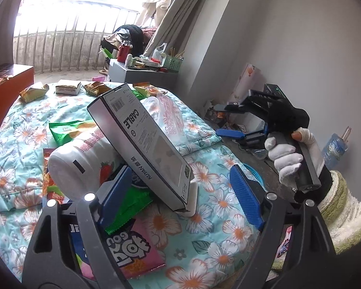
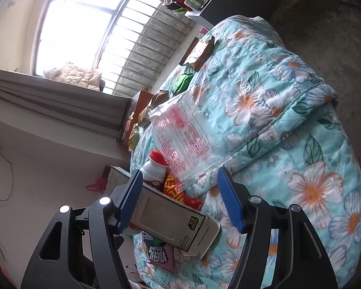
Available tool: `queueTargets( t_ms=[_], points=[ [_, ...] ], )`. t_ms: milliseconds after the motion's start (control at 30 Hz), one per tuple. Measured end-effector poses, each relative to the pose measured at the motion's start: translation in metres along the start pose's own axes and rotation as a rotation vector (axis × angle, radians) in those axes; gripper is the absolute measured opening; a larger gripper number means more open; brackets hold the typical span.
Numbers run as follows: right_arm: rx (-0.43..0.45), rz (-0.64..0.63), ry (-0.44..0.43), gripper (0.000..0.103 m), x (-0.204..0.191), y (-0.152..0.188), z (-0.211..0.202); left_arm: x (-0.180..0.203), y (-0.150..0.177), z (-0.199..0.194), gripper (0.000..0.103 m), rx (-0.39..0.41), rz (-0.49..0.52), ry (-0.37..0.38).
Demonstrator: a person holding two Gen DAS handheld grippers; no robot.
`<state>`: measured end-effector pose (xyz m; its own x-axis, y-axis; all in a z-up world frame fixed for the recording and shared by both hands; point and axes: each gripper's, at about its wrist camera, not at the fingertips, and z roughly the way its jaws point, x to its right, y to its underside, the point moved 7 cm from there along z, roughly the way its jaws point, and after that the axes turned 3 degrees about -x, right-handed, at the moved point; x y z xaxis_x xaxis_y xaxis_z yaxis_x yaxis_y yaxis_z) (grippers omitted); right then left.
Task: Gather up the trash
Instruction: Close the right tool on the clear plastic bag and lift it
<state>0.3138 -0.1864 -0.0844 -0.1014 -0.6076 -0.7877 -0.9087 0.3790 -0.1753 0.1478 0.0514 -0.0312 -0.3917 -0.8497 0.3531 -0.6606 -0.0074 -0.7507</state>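
Observation:
Trash lies on a floral quilt (image 1: pixel 216 231). A grey-and-white cable box (image 1: pixel 144 142) leans tilted on a white bottle (image 1: pixel 84 161) with a red cap (image 2: pixel 156 156). My left gripper (image 1: pixel 181 195) is open around the box's lower end, and its pads are clear of the box. Under the box lie a green wrapper (image 1: pixel 130 207) and a pink snack packet (image 1: pixel 132 248). A gloved hand holds my right gripper (image 1: pixel 225 120) beside the bed, open and empty. In the right wrist view that gripper (image 2: pixel 180 198) looks at the box (image 2: pixel 175 221), a red wrapper (image 2: pixel 178 192) and a clear printed bag (image 2: pixel 185 132).
More wrappers (image 1: pixel 33 92) lie along the quilt's far edge, and another green one (image 1: pixel 69 127) lies at the left. An orange cabinet (image 1: pixel 9 84) stands at the left and a cluttered grey box (image 1: pixel 137 72) behind the bed. A blue basket (image 1: pixel 255 173) sits on the floor near the wall.

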Motion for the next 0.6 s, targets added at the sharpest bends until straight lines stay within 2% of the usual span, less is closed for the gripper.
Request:
queueTargets(
  t_ms=[133, 333, 567, 600],
  points=[
    [-0.02, 0.034, 0.018, 0.063, 0.006, -0.025, 0.029, -0.005, 0.008, 0.009, 0.072, -0.028, -0.001, -0.001],
    [-0.048, 0.053, 0.058, 0.063, 0.014, -0.051, 0.069, -0.005, 0.014, 0.013, 0.066, -0.041, 0.048, -0.035],
    [-0.072, 0.069, 0.047, 0.062, 0.017, -0.059, 0.097, -0.005, 0.01, 0.009, 0.062, -0.037, 0.049, -0.028],
    [-0.067, 0.065, 0.046, 0.058, 0.016, -0.059, 0.097, -0.005, 0.009, 0.007, 0.062, -0.035, 0.049, -0.025]
  ],
)
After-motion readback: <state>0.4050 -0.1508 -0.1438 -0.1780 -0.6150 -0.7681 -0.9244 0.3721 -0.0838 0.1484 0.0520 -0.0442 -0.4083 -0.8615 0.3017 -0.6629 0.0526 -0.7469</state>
